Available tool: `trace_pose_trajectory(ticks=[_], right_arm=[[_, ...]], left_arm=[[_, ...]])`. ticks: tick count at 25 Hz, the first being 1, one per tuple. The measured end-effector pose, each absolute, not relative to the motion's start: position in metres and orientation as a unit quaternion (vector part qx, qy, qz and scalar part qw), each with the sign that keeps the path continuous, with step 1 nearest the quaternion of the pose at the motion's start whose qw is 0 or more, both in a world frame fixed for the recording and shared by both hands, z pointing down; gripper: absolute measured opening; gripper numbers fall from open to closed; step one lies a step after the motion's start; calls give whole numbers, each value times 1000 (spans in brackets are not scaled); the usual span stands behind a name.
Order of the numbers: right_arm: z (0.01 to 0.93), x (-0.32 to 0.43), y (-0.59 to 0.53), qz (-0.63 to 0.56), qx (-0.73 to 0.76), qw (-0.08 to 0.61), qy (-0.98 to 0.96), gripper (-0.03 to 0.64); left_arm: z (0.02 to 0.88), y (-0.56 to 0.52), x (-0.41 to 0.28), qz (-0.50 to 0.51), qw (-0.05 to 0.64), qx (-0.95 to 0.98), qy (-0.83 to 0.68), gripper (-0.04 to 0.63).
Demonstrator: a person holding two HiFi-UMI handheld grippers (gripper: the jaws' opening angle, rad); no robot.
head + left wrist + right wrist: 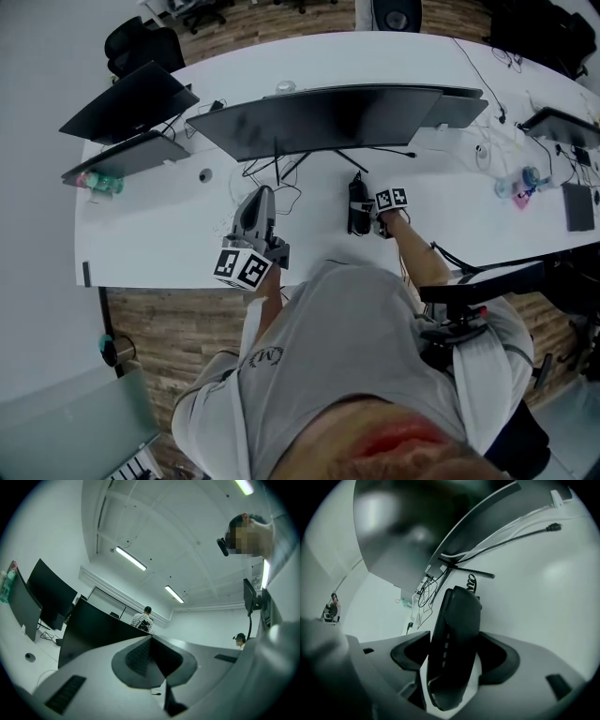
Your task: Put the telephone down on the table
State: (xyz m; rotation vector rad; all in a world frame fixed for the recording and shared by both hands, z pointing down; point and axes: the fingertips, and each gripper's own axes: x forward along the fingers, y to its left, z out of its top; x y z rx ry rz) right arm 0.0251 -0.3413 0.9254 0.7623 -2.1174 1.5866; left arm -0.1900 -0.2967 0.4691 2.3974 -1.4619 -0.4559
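Observation:
The telephone (357, 192), a black handset, sits over the white table (169, 234) just in front of the big monitor's stand. My right gripper (364, 223) is shut on it. In the right gripper view the handset (457, 620) stands between the two dark pads (410, 653), its far end pointing at the tabletop with a coiled cord (471, 580) beyond. I cannot tell whether it touches the table. My left gripper (262, 194) is held above the table's near edge, tilted upward. Its jaws (152, 639) are shut with nothing in them.
A wide dark monitor (319, 117) stands across the middle with cables (281, 173) under it. Two more screens (131, 98) and a bottle (98, 181) are at the left. More bottles (525, 178) and a dark tablet (578, 206) lie at the right. A black chair arm (487, 281) is beside me.

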Motion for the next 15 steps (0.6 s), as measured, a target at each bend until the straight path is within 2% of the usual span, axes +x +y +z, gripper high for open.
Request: trace_pose_trajectory(ticks=[7, 15], right_arm=[[920, 46, -352, 513, 303, 220, -772, 304], [899, 76, -380, 462, 375, 189, -781, 304]], left_arm=[[473, -297, -189, -162, 152, 832, -508, 11], [471, -301, -187, -161, 158, 831, -508, 11]])
